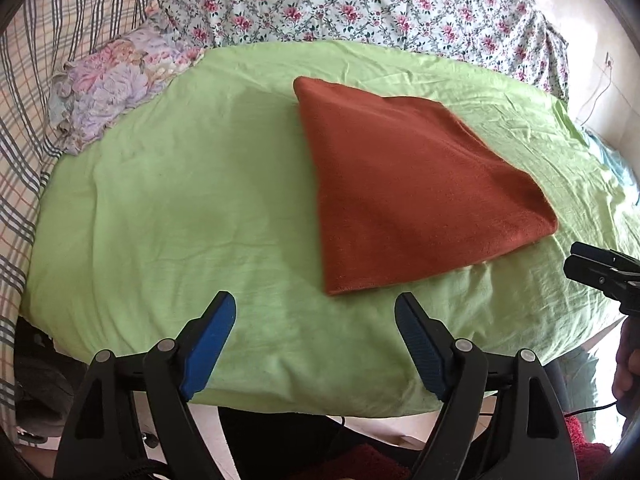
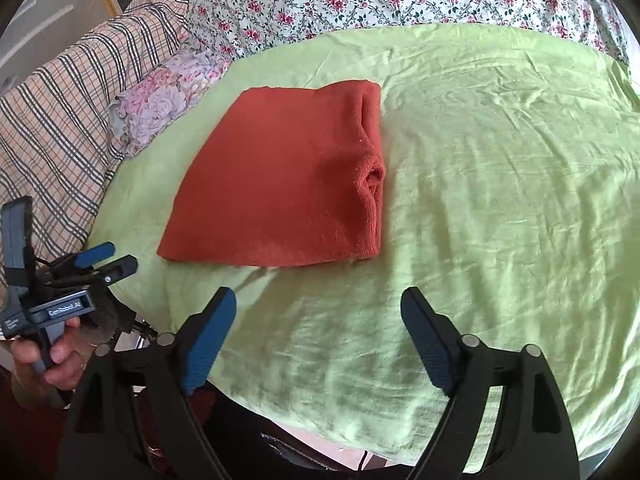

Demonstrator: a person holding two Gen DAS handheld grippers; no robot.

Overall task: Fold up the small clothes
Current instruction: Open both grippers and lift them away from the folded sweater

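Covering the bed is one light green sheet (image 1: 160, 208), wrinkled, and one rust-red folded garment (image 1: 404, 196) is lying flat on it. Behind the sheet, one rose-print quilt (image 1: 360, 4) is bunching up, with one plaid blanket (image 1: 44, 64) and one lilac floral pillow (image 1: 116, 80) sitting on the left side.

Two grippers are showing. The left gripper (image 1: 315, 308) is hovering low over the near edge of the sheet, its two blue-padded jaws standing wide apart and holding nothing. The right gripper (image 2: 318, 304) is hovering the same way, jaws also spread and holding nothing. One hand (image 2: 48, 356) is gripping the left tool's handle at the far left of the right wrist view (its jaws are pointing toward the bed).

In the left wrist view the garment is lying ahead of the jaws and shifted right, its near corner just beyond the right jaw's tip, not touching. In the right wrist view the garment (image 2: 280, 184) is lying ahead and to the left, its folded opening facing right, well apart from both jaws.
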